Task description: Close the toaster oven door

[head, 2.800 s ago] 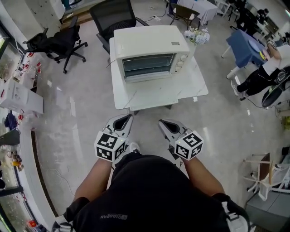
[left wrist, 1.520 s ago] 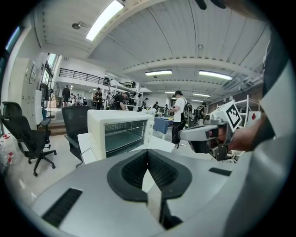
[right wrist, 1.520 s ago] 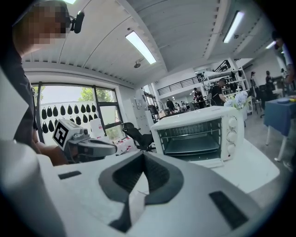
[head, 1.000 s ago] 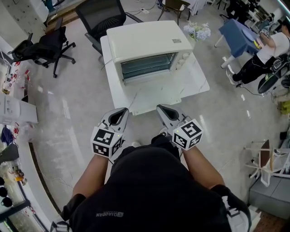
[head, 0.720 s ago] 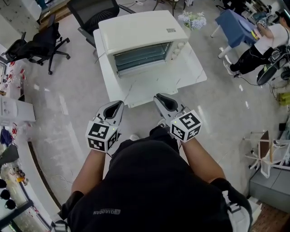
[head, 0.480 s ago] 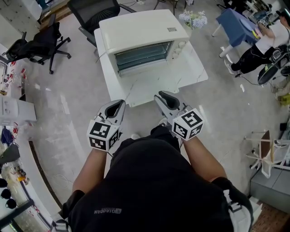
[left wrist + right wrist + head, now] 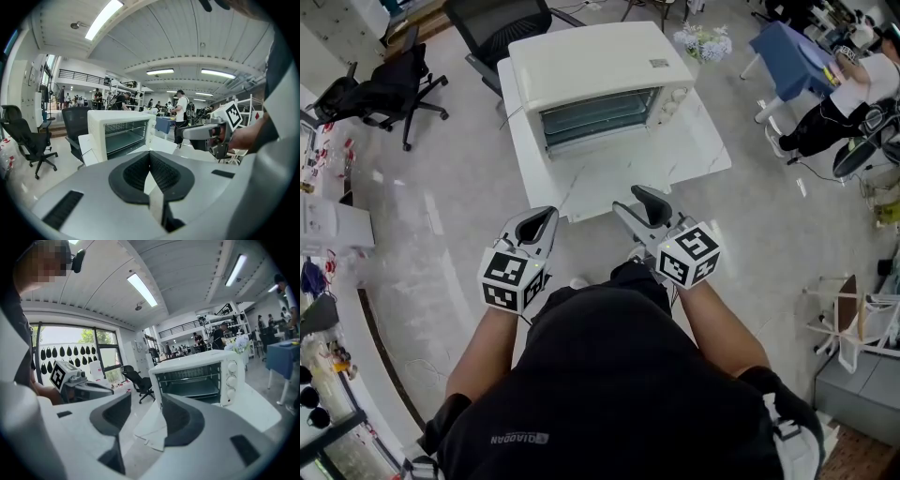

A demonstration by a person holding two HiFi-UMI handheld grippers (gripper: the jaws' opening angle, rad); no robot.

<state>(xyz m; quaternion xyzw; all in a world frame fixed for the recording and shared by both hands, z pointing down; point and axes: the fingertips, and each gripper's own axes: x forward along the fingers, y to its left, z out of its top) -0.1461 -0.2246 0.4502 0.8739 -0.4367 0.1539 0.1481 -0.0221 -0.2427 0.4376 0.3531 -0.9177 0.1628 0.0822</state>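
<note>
Right claw has just been opening and now stands spread wide, its ribbed black pads well apart with nothing between them. Left claw, at its 9 o'clock, has its pads pressed together at the tip, holding nothing. Both are smooth grey plastic shells, each backed by a black-and-white marker cube. Under them lies a glossy pale stone floor. Just beyond the tips, at 12 o'clock, begins a square white counter with faint marble veining. On its far half sits the toaster oven, a cream, round-cornered metal box. Its front is open, the wire rack and tray showing inside, with three round knobs stacked at 3 o'clock of the opening. At 11 o'clock behind it stands a black mesh office chair.
</note>
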